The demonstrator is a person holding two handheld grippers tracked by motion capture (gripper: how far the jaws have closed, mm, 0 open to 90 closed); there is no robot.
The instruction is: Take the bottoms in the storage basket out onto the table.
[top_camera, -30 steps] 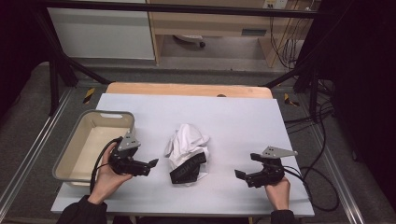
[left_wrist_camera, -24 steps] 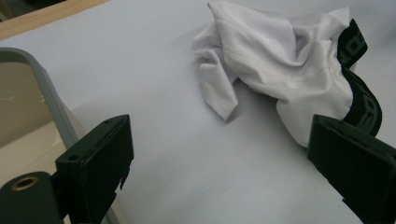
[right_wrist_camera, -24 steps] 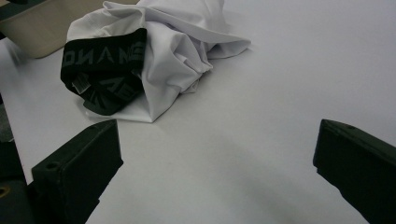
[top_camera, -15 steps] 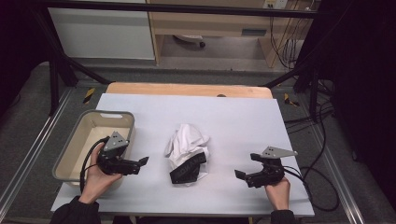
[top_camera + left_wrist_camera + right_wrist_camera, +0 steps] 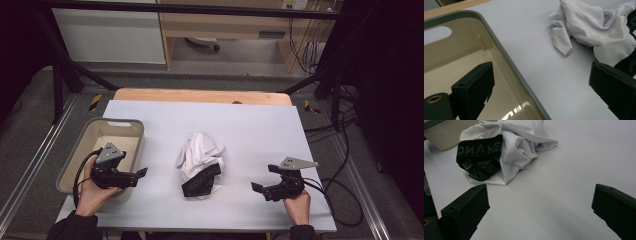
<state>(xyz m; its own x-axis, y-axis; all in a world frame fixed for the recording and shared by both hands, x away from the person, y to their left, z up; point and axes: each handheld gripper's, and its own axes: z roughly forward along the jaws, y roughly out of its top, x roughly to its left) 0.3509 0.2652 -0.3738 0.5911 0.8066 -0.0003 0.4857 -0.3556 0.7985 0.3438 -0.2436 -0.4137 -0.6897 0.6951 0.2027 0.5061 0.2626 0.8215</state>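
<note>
Approach stage, by my judgement: left gripper (image 5: 141, 173) at lower left over the bin's (image 5: 131, 123) rim and right gripper (image 5: 256, 188) at lower right, both released, flank the crumpled white garment (image 5: 200, 152) at centre, untouched; next comes closing in to grasp it.

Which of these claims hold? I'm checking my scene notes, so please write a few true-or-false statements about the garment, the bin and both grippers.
1. The crumpled white garment with a black lettered waistband lies on the white table. True.
2. The garment sits inside the beige plastic bin. False: it lies on the table, right of the bin.
3. The left gripper has its jaws open. True.
4. The right gripper clamps the garment. False: it is open, apart from it.
5. The left gripper is held over the bin's right rim. True.
</note>
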